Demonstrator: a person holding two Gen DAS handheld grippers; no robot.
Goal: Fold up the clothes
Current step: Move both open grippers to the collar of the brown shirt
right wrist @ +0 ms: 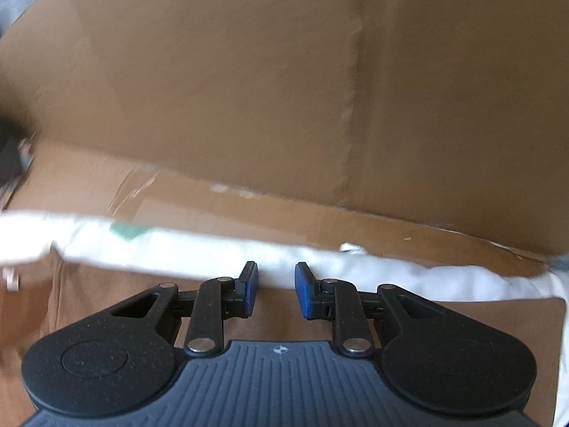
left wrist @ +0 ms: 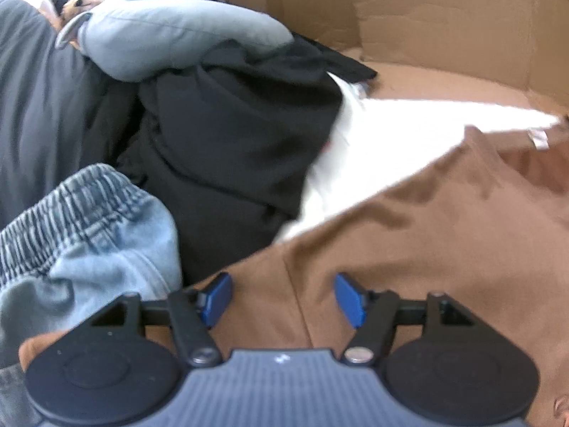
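The left gripper [left wrist: 282, 299] hangs released over a brown garment [left wrist: 409, 235], its blue pads apart with nothing between them. The right gripper [right wrist: 276, 291] is also released, jaws narrower, above the same brown garment [right wrist: 106, 295] beside a white garment [right wrist: 391, 277]. Black clothing [left wrist: 231, 135] and jeans [left wrist: 89, 220] are piled at the left, within a cardboard box [left wrist: 444, 25].
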